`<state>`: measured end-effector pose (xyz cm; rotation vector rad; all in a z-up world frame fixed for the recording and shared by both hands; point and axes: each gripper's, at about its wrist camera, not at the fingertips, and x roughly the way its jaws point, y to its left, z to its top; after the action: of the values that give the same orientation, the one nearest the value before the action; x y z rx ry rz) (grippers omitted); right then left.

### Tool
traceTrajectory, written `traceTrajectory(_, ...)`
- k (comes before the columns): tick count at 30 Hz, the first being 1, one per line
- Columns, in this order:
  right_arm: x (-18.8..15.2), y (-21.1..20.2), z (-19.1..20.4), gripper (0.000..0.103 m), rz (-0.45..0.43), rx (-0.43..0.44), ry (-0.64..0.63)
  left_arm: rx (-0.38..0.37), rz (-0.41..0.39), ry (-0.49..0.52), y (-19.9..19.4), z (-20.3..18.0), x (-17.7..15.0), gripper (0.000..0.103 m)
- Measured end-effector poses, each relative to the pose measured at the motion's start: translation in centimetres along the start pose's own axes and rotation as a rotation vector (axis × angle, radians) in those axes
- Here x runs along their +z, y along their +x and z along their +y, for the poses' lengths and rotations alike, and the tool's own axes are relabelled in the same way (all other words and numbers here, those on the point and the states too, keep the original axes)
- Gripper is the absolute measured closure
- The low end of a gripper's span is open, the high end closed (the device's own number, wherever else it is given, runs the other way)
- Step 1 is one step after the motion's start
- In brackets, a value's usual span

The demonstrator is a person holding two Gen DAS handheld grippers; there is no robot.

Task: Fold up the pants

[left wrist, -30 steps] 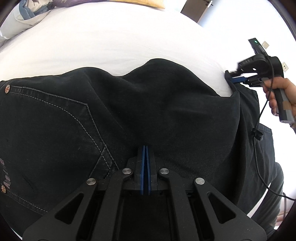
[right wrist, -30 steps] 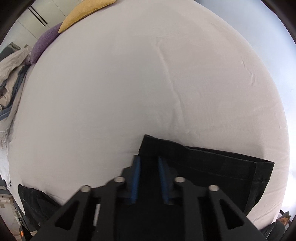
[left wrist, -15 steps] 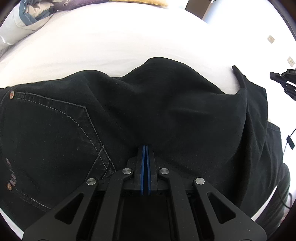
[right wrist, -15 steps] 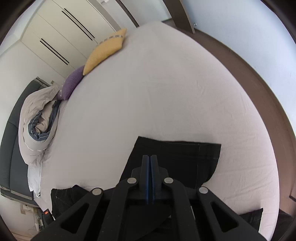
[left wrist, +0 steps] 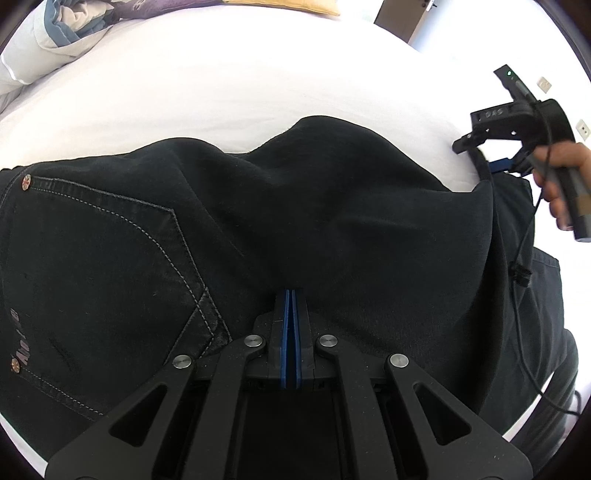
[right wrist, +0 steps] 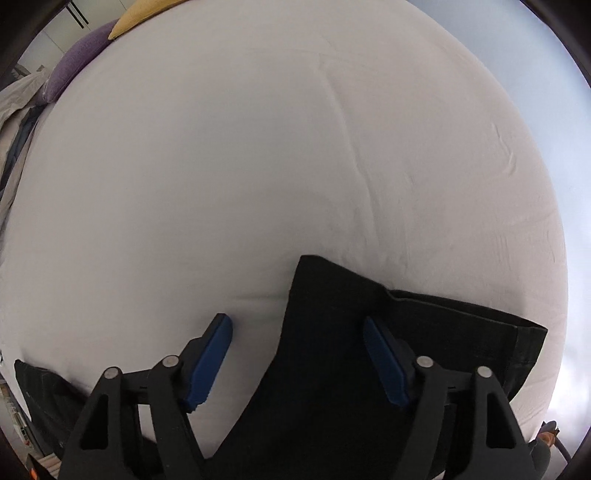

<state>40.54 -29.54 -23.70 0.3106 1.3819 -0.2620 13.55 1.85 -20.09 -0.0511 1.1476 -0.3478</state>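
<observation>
White bed sheet (right wrist: 258, 155) covers the whole work surface, smooth apart from a few shallow creases near 3 o'clock in the right wrist view. At the 11 o'clock edge of that view lie a purple cushion (right wrist: 79, 61) and a yellow cushion (right wrist: 147, 13), touching each other; white wardrobe doors (right wrist: 62, 22) stand behind them. A crumpled grey-and-blue duvet (left wrist: 55, 33) sits at 11 o'clock in the left wrist view.

Black denim pants (left wrist: 258, 229) lie spread across the sheet. A stitched back pocket (left wrist: 110, 258) with copper rivets occupies 9 o'clock in the left wrist view, and the fabric rises in a soft ridge at 12 o'clock. In the right wrist view the hemmed leg ends (right wrist: 424, 332) lie at 5 o'clock, one layer offset over the other.

Left gripper (left wrist: 290, 295): blue pads pressed together, pinching a fold of the pants at 6 o'clock.

Right gripper (right wrist: 297, 338): jaws spread wide, one pad over bare sheet and the other over the leg fabric, gripping nothing. In the left wrist view this gripper (left wrist: 491, 158) appears at 3 o'clock, at the edge of the pants, held by the person's hand (left wrist: 565, 177).

A black cable (left wrist: 521, 295) trails from that gripper across the pants toward 4 o'clock.

Contact between the right pads and the fabric cannot be determined. The pants' waistband is cut off at the frame edge.
</observation>
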Motion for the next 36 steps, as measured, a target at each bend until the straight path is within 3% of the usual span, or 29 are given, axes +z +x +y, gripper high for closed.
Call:
traceTrajectory(2, -0.2, -0.6, -0.1, 0.092, -0.019, 0.004, -0.029, -0.004, -0.006, -0.001, 0.1, -0.1, 0.0, 0.102)
traceTrajectory(4, -0.5, -1.0, -0.9, 0.099, -0.026, 0.051, -0.028, -0.002, -0.01, 0.002, 0.2, -0.3, 0.2, 0.102)
traceTrajectory(10, -3.6, -5.3, -5.7, 0.101, -0.16, 0.187, 0.023, 0.018, -0.006, 0.003, 0.1, -0.6, 0.5, 0.102)
traceTrajectory(15, -10.9, -11.7, -13.2, 0.101, -0.369, 0.272, 0.063, 0.041, 0.012, 0.004, 0.3, -1.0, 0.8, 0.102)
traceTrajectory(21, -21.4, -14.3, -20.5, 0.101, -0.465, 0.308, 0.205, 0.077, 0.036, 0.012, 0.8, -2.2, 1.6, 0.102)
traceTrajectory(28, -31.6, -11.8, -25.8, 0.101, -0.411, 0.351, 0.367, 0.106, 0.052, 0.005, 1.1, -3.3, 2.3, 0.102)
traceTrajectory(36, -35.8, -9.5, -28.2, 0.101, -0.337, 0.422, 0.463, 0.18, 0.074, 0.045, 1.6, -5.5, 3.0, 0.101)
